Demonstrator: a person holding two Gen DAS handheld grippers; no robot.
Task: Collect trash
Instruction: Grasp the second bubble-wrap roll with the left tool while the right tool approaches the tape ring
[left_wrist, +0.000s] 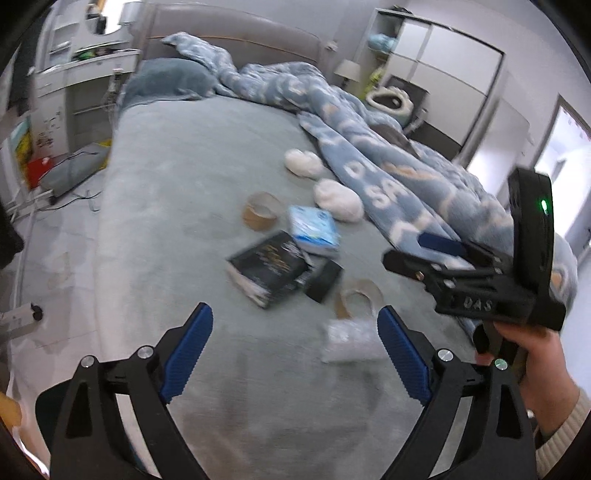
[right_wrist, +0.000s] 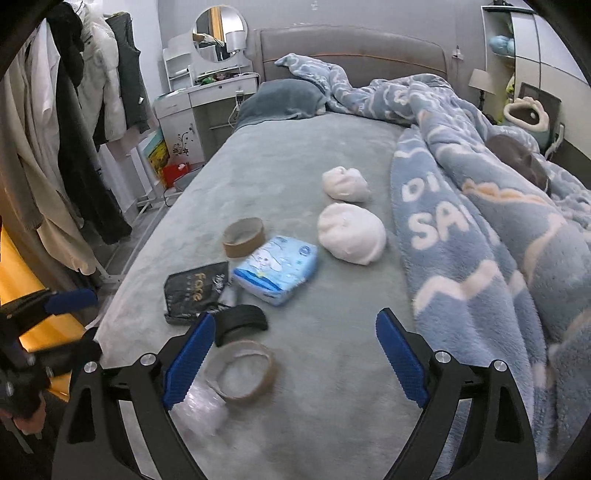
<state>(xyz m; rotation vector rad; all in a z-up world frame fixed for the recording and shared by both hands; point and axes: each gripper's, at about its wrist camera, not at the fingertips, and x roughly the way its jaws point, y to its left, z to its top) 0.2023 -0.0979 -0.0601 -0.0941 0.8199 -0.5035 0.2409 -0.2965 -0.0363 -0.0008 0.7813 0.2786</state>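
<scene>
We held the left gripper (left_wrist: 295, 354) wide open and empty; the clear plastic wrapper (left_wrist: 349, 341) lay between its fingertips, lower centre, nearer than the equally open, empty right gripper (right_wrist: 295, 354).

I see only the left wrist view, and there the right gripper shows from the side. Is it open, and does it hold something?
Observer: The right gripper is open and holds nothing. Its fingers are spread above the bed.
Operator: Which trash lies nearest to it?
Observer: A tape roll lies on the bed beside its left finger. A crumpled clear plastic wrap is partly hidden behind that finger.
Operator: The black packet is blurred for me. Is there any print on it?
Observer: Yes. The black packet carries pale letters that seem to read "Face".
</scene>
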